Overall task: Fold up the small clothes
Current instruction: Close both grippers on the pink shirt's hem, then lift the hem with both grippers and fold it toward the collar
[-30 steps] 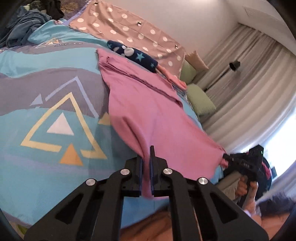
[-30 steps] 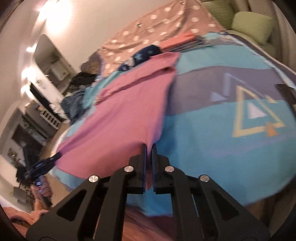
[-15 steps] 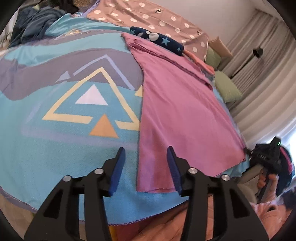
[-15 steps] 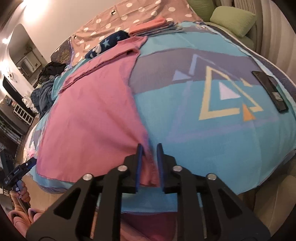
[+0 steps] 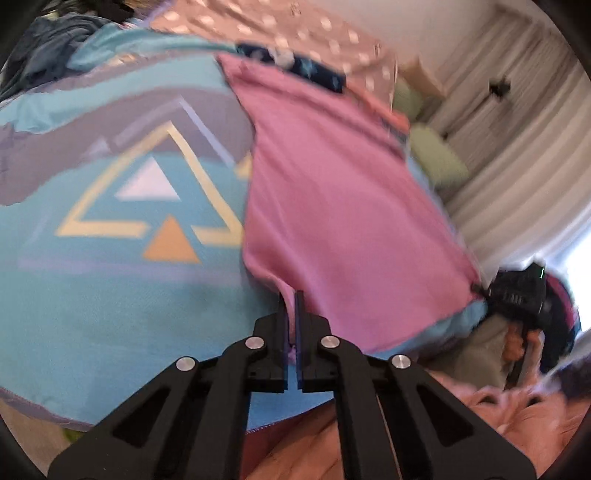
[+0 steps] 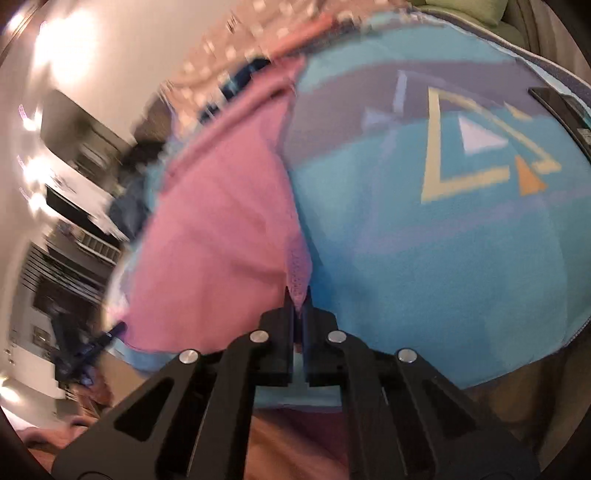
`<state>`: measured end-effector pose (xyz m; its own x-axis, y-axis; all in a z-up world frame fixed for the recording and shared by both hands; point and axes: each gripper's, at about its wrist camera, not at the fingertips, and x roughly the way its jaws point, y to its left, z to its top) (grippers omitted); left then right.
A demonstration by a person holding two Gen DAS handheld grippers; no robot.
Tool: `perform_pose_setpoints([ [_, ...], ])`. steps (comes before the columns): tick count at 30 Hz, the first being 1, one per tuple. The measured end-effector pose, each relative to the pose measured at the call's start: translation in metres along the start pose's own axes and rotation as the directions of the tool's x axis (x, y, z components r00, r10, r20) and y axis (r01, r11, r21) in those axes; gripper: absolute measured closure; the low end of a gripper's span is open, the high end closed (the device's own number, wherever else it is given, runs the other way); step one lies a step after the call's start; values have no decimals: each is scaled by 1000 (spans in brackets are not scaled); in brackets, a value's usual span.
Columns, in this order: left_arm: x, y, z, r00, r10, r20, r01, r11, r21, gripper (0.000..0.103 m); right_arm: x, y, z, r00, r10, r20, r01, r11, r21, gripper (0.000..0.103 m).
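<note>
A: Item one, your left tool (image 5: 291,306)?

B: Jaws together, clamped on the near left corner of the pink cotton garment (image 5: 343,192). A pinch of fabric shows between the pads.

A: Item two, your right tool (image 6: 297,301)?

B: Jaws together as well, pinching the garment's near right corner (image 6: 299,266), which rises in a small peak ahead of the tips.

A: Where does the garment lie?

B: Spread forward from both tools across the bed's turquoise blanket with yellow triangle print (image 5: 110,295), its far end reaching a navy star-patterned cloth (image 5: 325,75).

A: Anything else?

B: A dusty-pink polka-dot cover (image 5: 295,33) beyond that, and green cushions (image 5: 436,155) off to your left tool's right. Both views are blurred.
</note>
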<state>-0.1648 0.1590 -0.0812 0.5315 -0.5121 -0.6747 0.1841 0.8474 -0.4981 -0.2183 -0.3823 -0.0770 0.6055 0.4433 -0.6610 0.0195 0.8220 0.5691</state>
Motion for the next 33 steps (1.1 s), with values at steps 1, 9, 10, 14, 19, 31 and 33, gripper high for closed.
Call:
perform_pose_setpoints([
  [1,-14,4,2,999,-25,35,25,999,-21,101,-7,1,2,1000,5,12,-5,1000,-9,100],
  [9,-52,2,11,987,-56,150,63,997,-37,101,-8,7,9,987,160,-3,-160,987,15,100],
  [10,-53,-3,14,985,-61,162,66,997,-29,101,-8,9,11,985,172,2,-172,985,16,100],
  [14,-73,-12,29,971,-60,232,62,998,-1,101,-24,25,23,974,219,56,-218,976,-22,100],
  [19,-83,-20,52,953,-84,292,80,996,24,101,-36,42,43,963,247,109,-239,968,-78,100],
  [31,-61,-22,106,948,-110,300,113,994,9,101,-27,68,101,946,272,176,-248,957,-149,100],
  [33,-57,-21,120,946,-103,307,106,994,7,101,-21,70,115,944,274,183,-250,957,-147,100],
])
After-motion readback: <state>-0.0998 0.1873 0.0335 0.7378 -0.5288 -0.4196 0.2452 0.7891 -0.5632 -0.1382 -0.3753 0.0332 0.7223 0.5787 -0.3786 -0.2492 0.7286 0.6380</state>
